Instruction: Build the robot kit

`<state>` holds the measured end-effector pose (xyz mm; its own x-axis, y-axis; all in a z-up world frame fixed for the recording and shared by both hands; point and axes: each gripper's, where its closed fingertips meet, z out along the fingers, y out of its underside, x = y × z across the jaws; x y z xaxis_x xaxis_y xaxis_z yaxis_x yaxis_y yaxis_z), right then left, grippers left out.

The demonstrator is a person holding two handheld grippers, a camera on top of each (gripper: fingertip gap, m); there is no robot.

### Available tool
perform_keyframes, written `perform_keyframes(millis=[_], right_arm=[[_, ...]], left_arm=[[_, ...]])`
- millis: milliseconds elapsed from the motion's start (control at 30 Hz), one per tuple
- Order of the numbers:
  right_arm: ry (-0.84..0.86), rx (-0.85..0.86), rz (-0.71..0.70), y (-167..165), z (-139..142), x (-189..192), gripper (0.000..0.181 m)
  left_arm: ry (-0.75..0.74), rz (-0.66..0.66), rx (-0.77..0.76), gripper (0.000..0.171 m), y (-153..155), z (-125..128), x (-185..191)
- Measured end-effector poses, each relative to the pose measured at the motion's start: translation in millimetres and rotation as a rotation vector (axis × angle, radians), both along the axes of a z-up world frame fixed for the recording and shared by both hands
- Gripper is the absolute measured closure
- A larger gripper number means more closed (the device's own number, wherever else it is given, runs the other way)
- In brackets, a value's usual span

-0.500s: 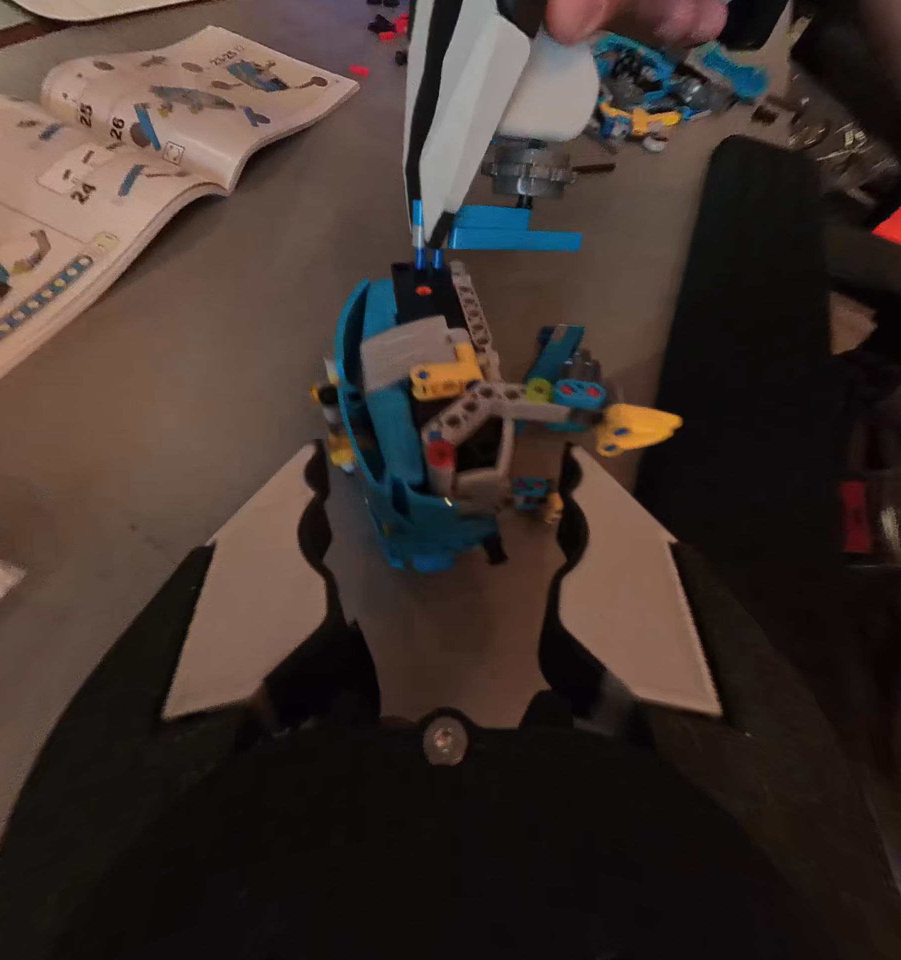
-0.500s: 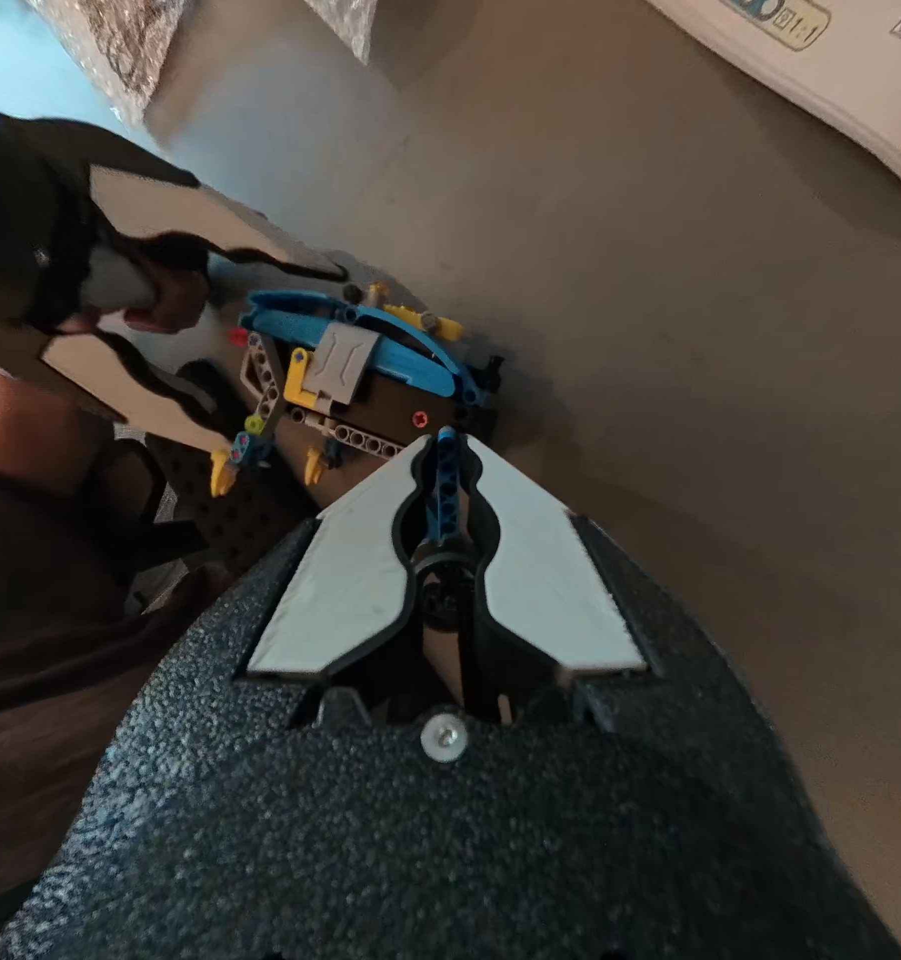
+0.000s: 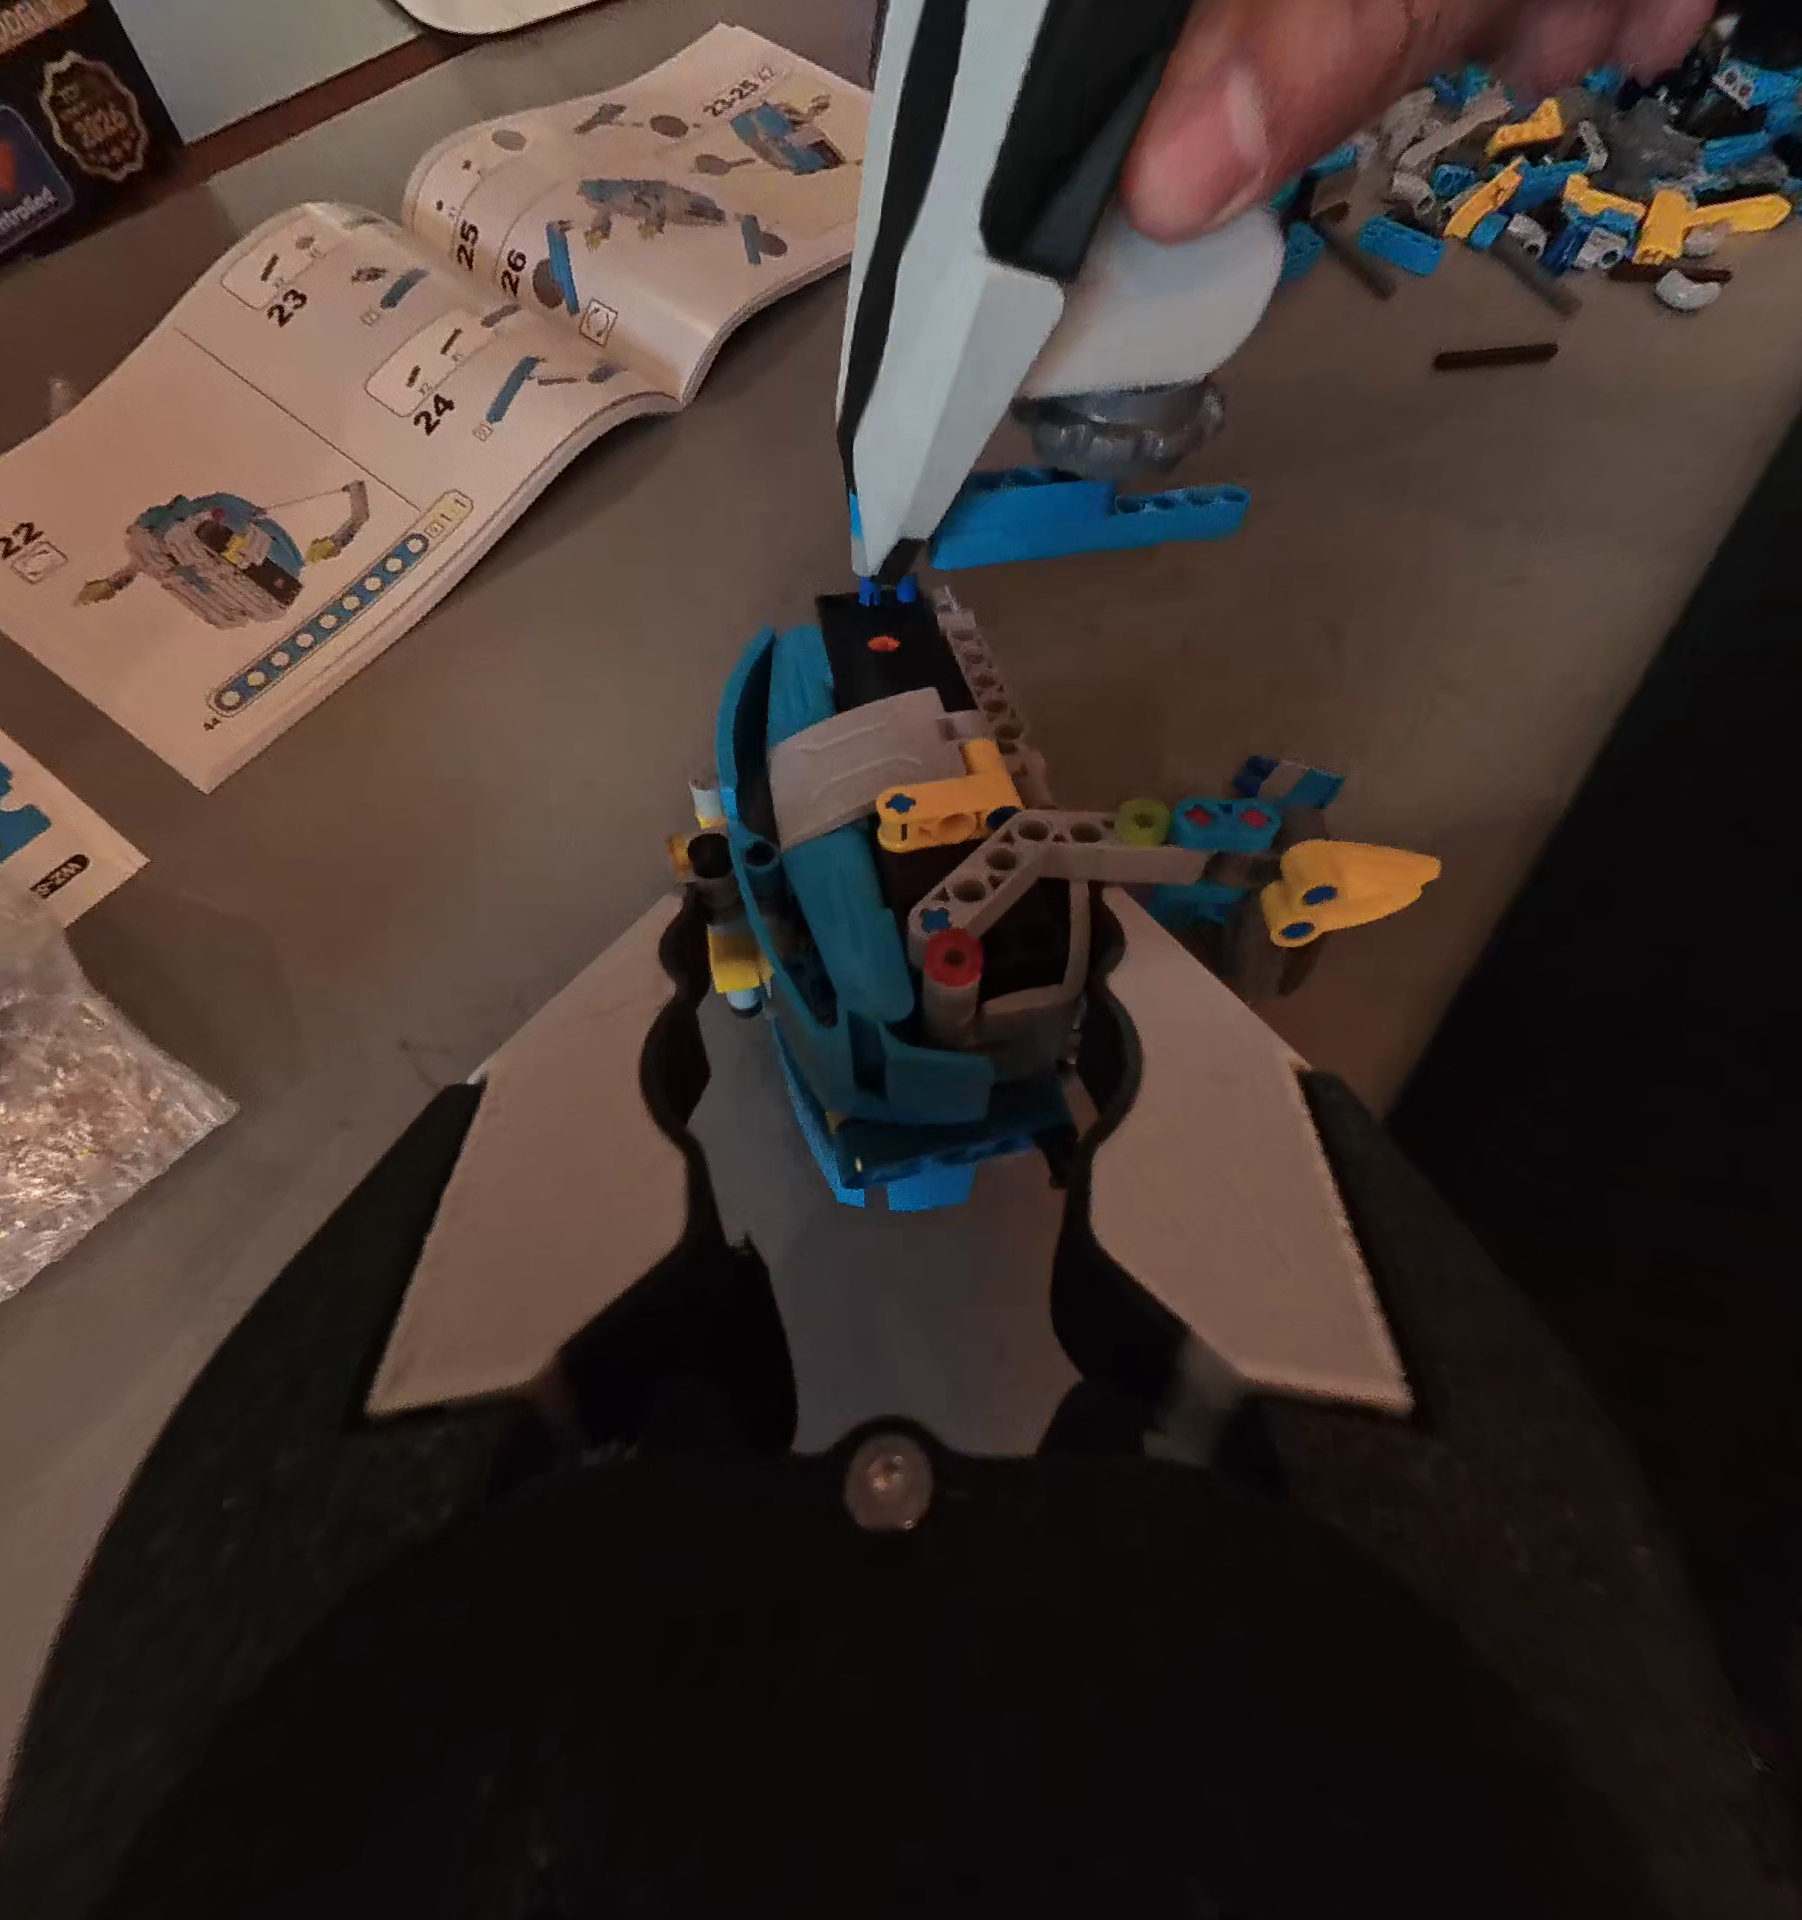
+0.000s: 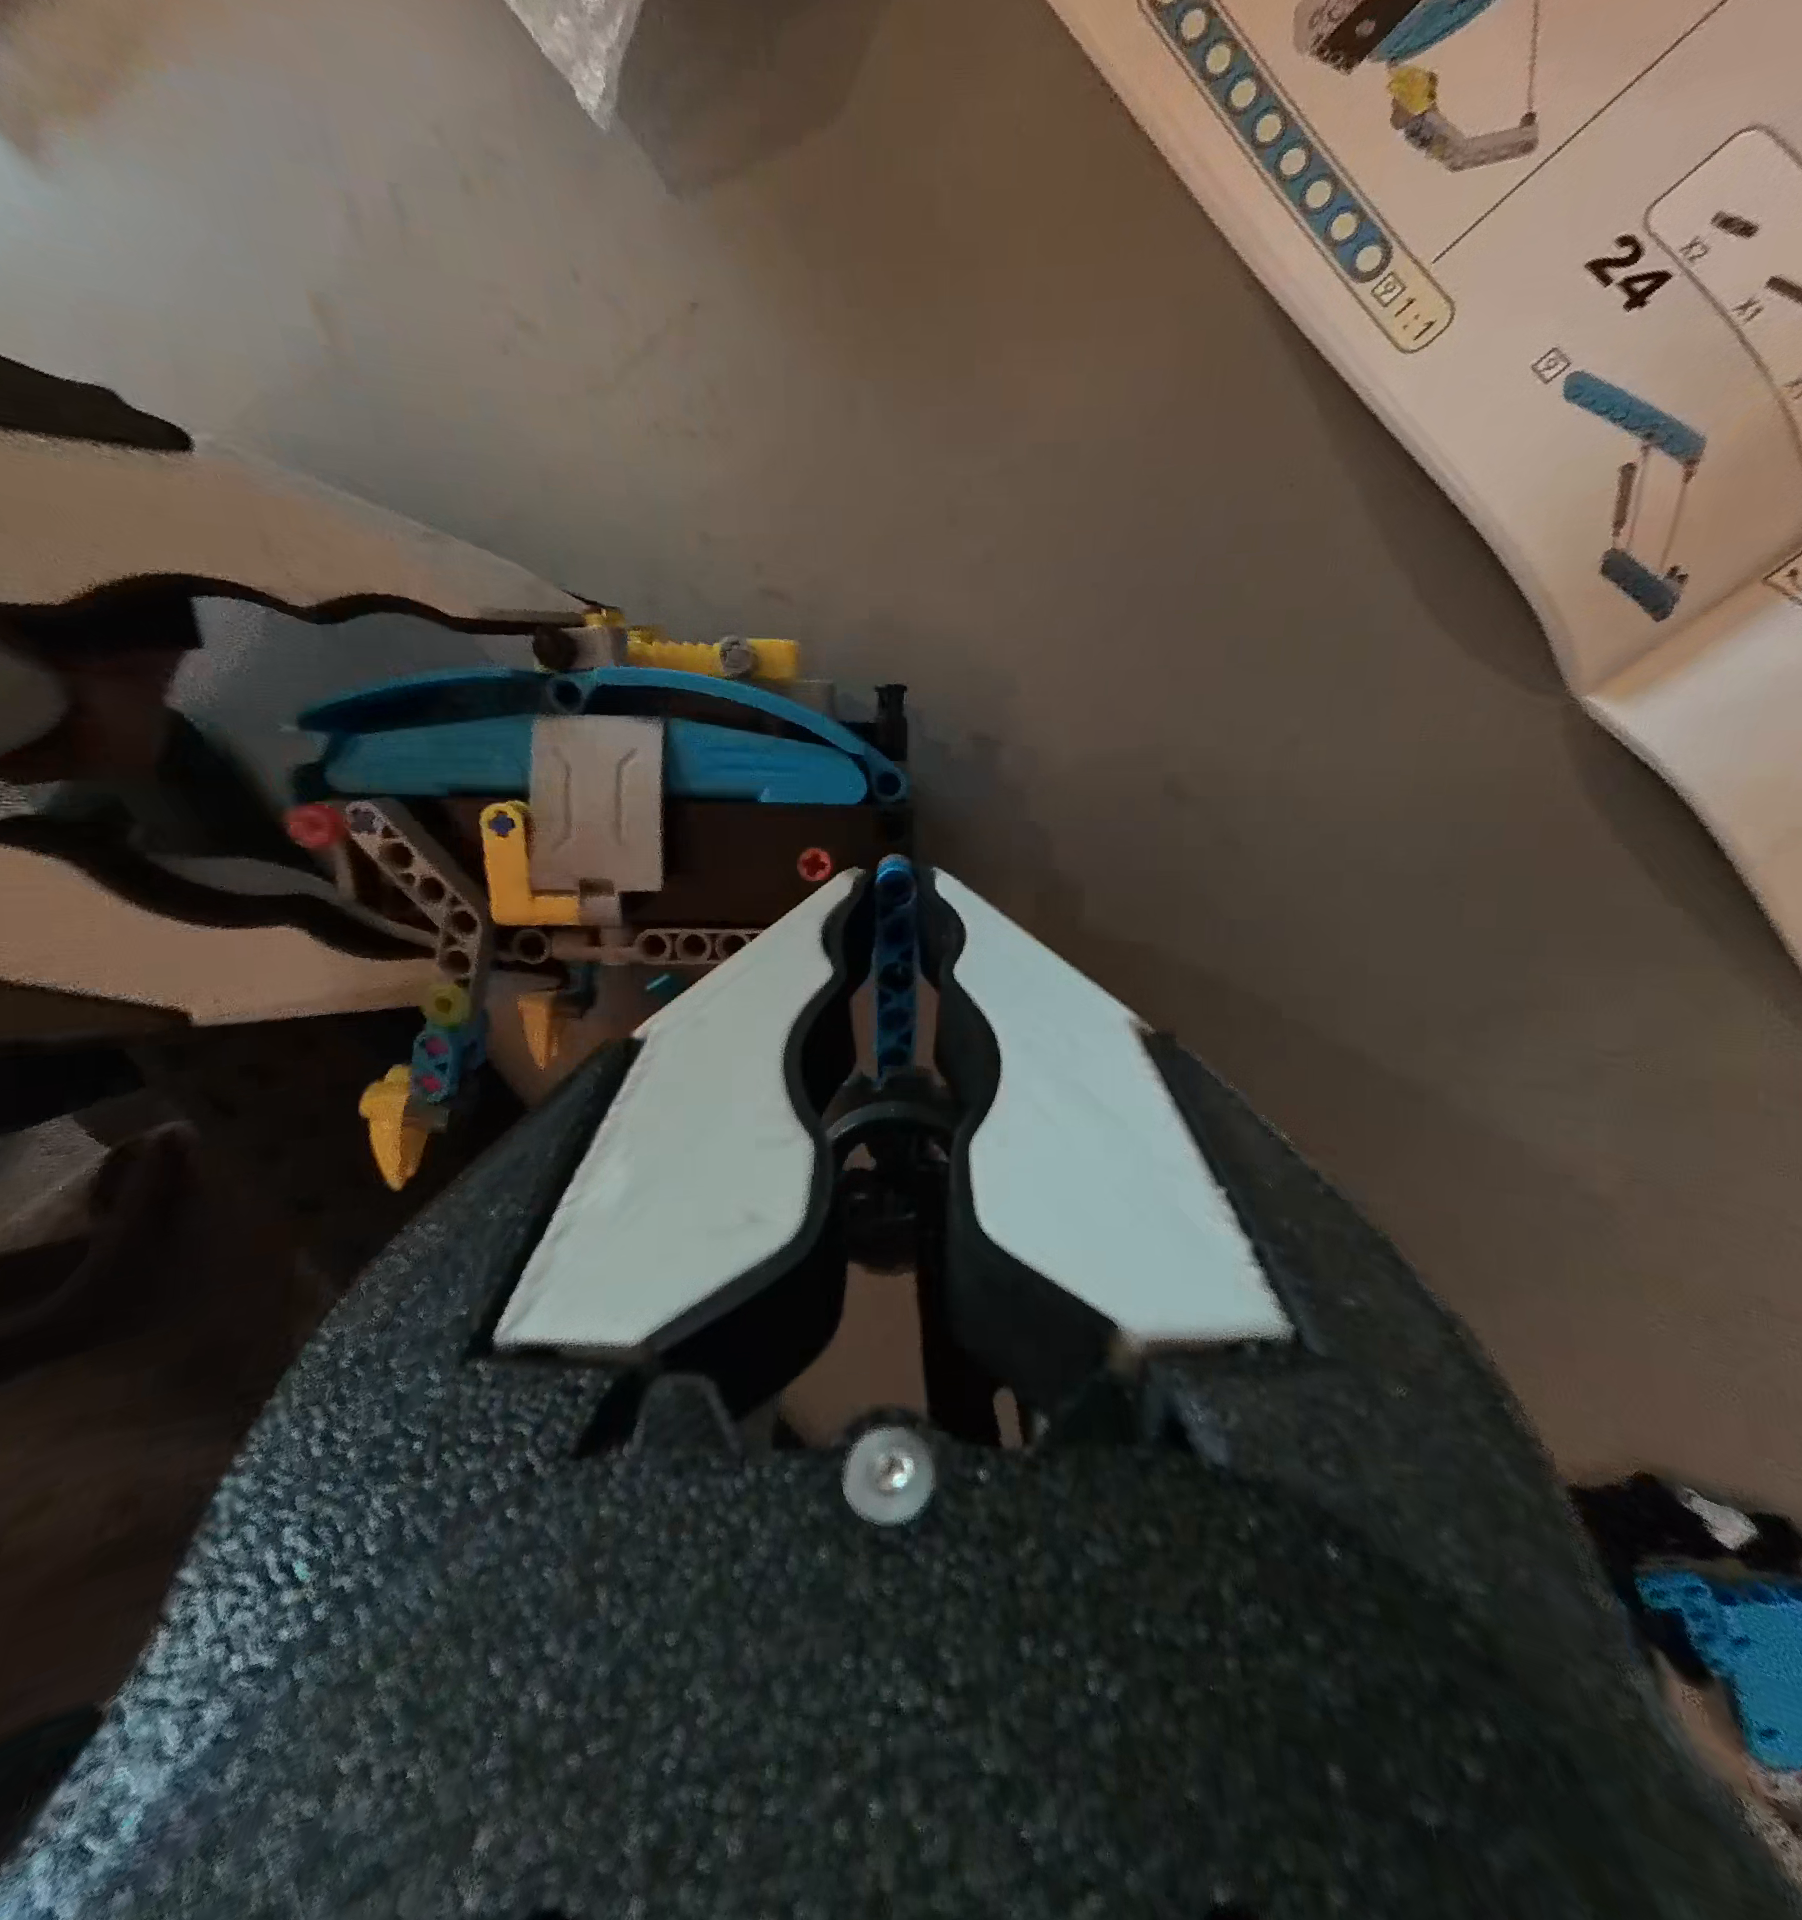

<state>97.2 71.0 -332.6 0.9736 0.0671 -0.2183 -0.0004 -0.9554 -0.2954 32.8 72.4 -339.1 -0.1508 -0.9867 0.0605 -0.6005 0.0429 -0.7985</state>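
Note:
A blue, grey and yellow brick model [image 3: 876,883] stands upright on the grey table [image 3: 523,831]. My left gripper [image 3: 892,935] is shut on the model's lower part, one finger on each side. My right gripper [image 4: 895,883] is shut on a thin blue beam [image 4: 895,966] with a black round part behind it. It comes down from above in the left wrist view [image 3: 881,551], and the beam's blue tip touches the black block at the model's top end. In the right wrist view the model [image 4: 606,769] lies just beyond my fingertips, with a left gripper finger [image 4: 253,520] on it.
An open instruction booklet [image 3: 409,416] lies to the left and also shows in the right wrist view [image 4: 1603,312]. A blue plate with a grey gear [image 3: 1084,509] sits behind the model. A pile of loose pieces [image 3: 1562,197] lies at the back right. A plastic bag [image 3: 45,1143] lies at the left. The table edge runs along the right. The gap from one gripper's tips to the other's is roughly 7 cm.
The right gripper has moved a little closer to the model with the blue beam. The left gripper keeps its hold on the model.

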Motion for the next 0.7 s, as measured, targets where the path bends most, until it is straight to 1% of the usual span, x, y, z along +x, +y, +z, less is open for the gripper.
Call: perform_keyframes(millis=[67, 133, 300, 533, 700], right_arm=[[-0.016, -0.016, 0.005, 0.1, -1.0, 2.6, 0.174], [0.005, -0.026, -0.001, 0.3, -1.9, 5.0, 0.174], [0.167, 0.012, -0.052, 0.9, -1.9, 5.3, 0.174], [0.008, -0.036, 0.017, 0.3, -2.3, 4.1, 0.176], [-0.013, -0.001, -0.006, 0.8, -2.1, 2.9, 0.174]], left_arm=[[0.021, 0.007, -0.009, 0.101, 0.3, 3.7, 3.2], [0.038, 0.007, -0.012, 0.1, 0.6, 5.5, 5.5], [0.052, -0.001, 0.002, 0.1, 0.3, 4.7, 4.8], [0.055, 0.004, 0.005, 0.1, -0.2, 3.8, 4.0], [0.049, 0.012, 0.004, 0.1, -0.5, 3.0, 3.1]])
